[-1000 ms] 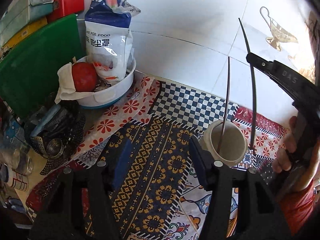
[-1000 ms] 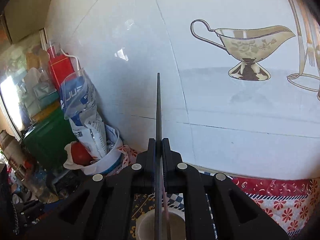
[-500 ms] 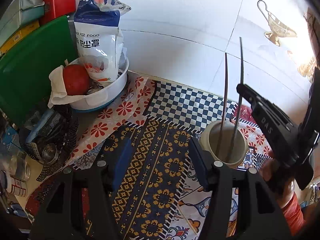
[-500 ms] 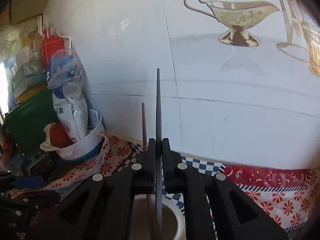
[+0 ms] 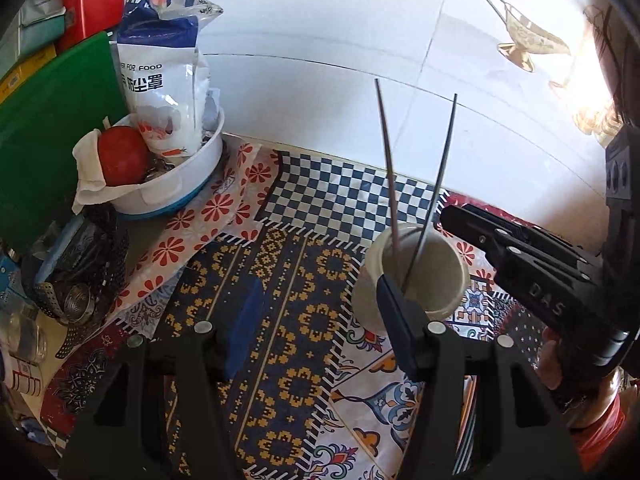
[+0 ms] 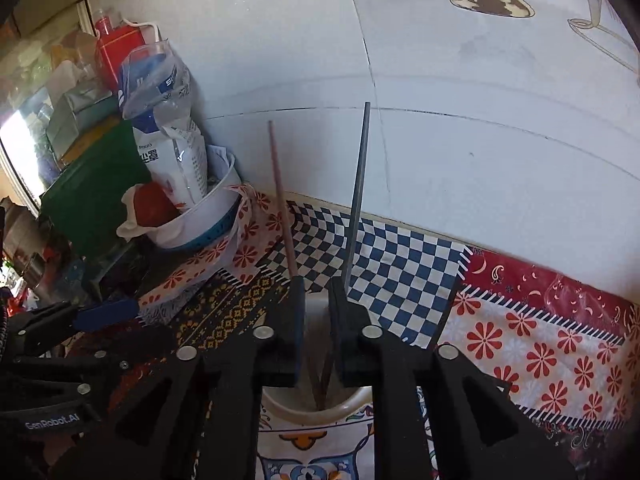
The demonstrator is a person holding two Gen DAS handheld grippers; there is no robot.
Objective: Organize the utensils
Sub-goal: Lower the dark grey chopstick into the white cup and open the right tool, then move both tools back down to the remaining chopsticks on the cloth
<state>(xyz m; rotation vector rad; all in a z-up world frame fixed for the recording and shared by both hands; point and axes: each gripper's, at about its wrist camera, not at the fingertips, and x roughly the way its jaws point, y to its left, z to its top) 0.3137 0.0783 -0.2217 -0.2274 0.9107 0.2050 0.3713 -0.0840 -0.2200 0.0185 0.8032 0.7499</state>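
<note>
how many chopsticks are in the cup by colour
reddish-brown chopstick: 1
dark grey chopstick: 1
total: 2, both standing in the cream cup

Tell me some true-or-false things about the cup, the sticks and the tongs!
1. Two chopsticks stand in the cream cup. True: a reddish chopstick and a dark chopstick.
2. The right tongs squeeze the dark chopstick. False: their pads stand apart, having just been opening.
3. The left tongs hold a spoon. False: they are open and hold nothing.
4. A red tomato sits in the white bowl. True.
</note>
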